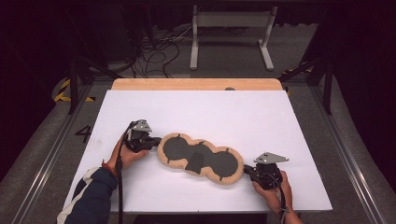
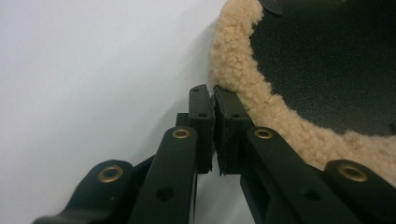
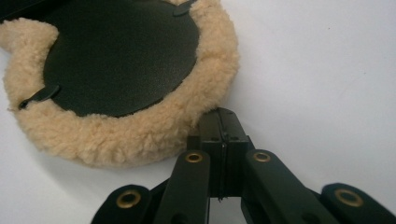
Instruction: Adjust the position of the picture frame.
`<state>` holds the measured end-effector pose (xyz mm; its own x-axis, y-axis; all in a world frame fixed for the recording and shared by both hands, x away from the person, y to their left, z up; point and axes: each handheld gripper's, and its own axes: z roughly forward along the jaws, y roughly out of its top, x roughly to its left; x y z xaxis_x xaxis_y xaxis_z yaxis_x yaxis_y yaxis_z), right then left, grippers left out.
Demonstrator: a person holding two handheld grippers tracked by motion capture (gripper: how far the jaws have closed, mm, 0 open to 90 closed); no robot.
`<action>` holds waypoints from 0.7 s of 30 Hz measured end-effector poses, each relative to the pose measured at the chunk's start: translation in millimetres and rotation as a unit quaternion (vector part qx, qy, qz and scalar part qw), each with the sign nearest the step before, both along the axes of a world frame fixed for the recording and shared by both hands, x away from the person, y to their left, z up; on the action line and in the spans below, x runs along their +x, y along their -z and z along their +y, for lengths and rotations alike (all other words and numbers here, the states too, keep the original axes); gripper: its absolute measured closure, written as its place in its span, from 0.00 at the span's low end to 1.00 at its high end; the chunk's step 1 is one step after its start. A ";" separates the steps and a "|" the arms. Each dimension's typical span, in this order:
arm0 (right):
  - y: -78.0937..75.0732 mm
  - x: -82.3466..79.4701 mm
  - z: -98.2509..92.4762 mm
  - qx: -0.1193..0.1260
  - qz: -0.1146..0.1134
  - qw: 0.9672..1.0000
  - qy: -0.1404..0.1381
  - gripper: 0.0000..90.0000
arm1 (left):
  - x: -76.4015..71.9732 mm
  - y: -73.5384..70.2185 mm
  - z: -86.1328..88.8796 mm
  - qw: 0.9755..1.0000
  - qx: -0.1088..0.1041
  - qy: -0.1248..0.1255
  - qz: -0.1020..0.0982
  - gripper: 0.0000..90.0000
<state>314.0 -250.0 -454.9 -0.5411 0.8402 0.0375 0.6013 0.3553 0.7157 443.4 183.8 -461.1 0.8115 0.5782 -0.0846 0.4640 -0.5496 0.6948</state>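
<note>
High view showed a dark, fleece-edged pad [image 1: 201, 158], shaped like two joined discs, lying flat near the middle of the white table [image 1: 210, 112]. The left gripper [image 1: 154, 140] sat at the pad's 9 o'clock end and the right gripper [image 1: 246, 171] at its 4 o'clock end, apparently placed to work both ends at once.

Left gripper view had its jaws pressed together just beside the fleece rim [image 2: 243, 70], perhaps nipping a few fibres; I could not tell. Right gripper view showed its jaws fully closed, holding nothing, touching the fleece [image 3: 140, 135].

Bare table lay open toward 12 o'clock; the near edge [image 1: 201, 211] ran close at 6 o'clock.
</note>
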 end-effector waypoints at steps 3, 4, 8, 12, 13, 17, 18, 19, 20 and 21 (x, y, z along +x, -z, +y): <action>-0.7 -1.7 0.2 -0.009 -0.004 1.000 -0.002 1.00 | -5.1 -0.7 1.9 1.000 -0.002 -0.004 0.008 0.93; -1.5 -3.5 0.1 -0.009 -0.002 1.000 -0.005 1.00 | -6.5 -1.0 3.0 1.000 0.000 -0.003 0.007 0.93; -4.3 -14.3 -2.7 -0.001 0.006 1.000 -0.025 0.99 | -16.4 -1.9 9.8 1.000 0.000 0.005 0.002 0.89; -3.9 -23.5 3.3 -0.005 0.014 0.999 -0.048 0.99 | -25.1 -2.2 13.1 1.000 -0.008 0.011 0.008 0.87; -3.9 -23.5 3.3 -0.005 0.014 0.999 -0.048 0.99 | -25.1 -2.2 13.1 1.000 -0.008 0.011 0.008 0.88; -2.9 -21.8 3.1 -0.005 0.012 0.999 -0.039 0.99 | -29.0 -2.1 12.4 1.000 -0.010 0.016 0.003 0.91; -2.1 -20.2 2.8 -0.007 0.010 0.999 -0.035 1.00 | -29.7 -1.6 12.0 1.000 -0.015 0.013 0.006 0.93; -2.0 -19.3 2.5 -0.008 0.011 0.999 -0.033 1.00 | -30.1 -1.6 12.1 1.000 -0.014 0.016 0.007 0.94; -1.8 -17.7 1.5 -0.007 0.009 1.000 -0.028 1.00 | -31.3 -1.1 11.2 1.000 -0.018 0.015 0.009 0.95; -1.8 -16.8 1.0 -0.008 0.007 1.000 -0.025 1.00 | -31.3 -1.1 11.2 1.000 -0.018 0.015 0.009 0.95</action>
<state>297.2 -249.0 -453.1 -0.5817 0.8127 0.0335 0.5932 0.3957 0.7011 412.1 195.0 -460.1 0.8268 0.5497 -0.1190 0.4598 -0.5387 0.7060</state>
